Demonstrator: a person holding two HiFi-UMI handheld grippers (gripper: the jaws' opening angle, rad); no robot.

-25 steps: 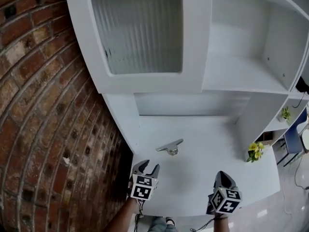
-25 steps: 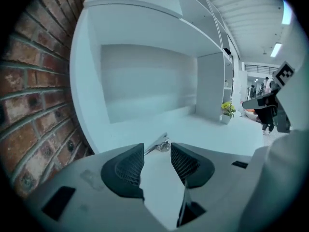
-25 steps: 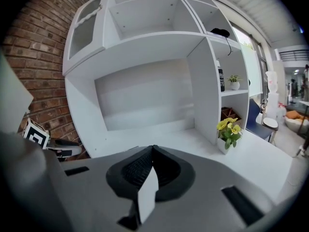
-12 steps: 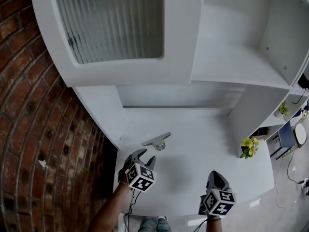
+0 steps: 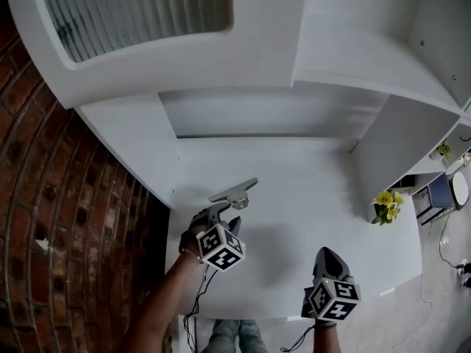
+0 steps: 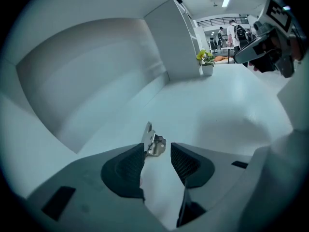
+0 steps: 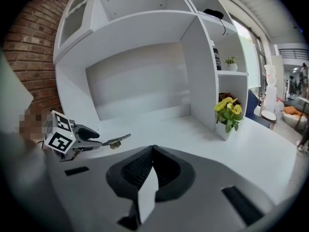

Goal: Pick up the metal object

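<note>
The right gripper [image 7: 153,150] is hovering nearest, above the front edge of the white tabletop [image 5: 316,197], and its jaws are pressing together with nothing between them. To its left and a little further in, the left gripper [image 6: 157,152] is reaching low over the tabletop with its jaws standing apart at a narrow gap. They are not closing on anything. The metal object [image 6: 153,143], a small silvery hinge-like piece with a flat plate, is lying on the tabletop right at the tips of that gripper. Its near end is sitting just beside the left-hand pad, though whether the two are touching cannot be told. Past it, the bare tabletop is running back to the white rear panel of the recess. Off to the right, well apart from both grippers, a small white pot of yellow flowers [image 5: 384,212] is standing beside the upright divider. Above, a cabinet door with ribbed glass [image 5: 132,9] is hanging over the recess, and a brick wall [image 5: 44,219] is flanking the unit on the left.
</note>
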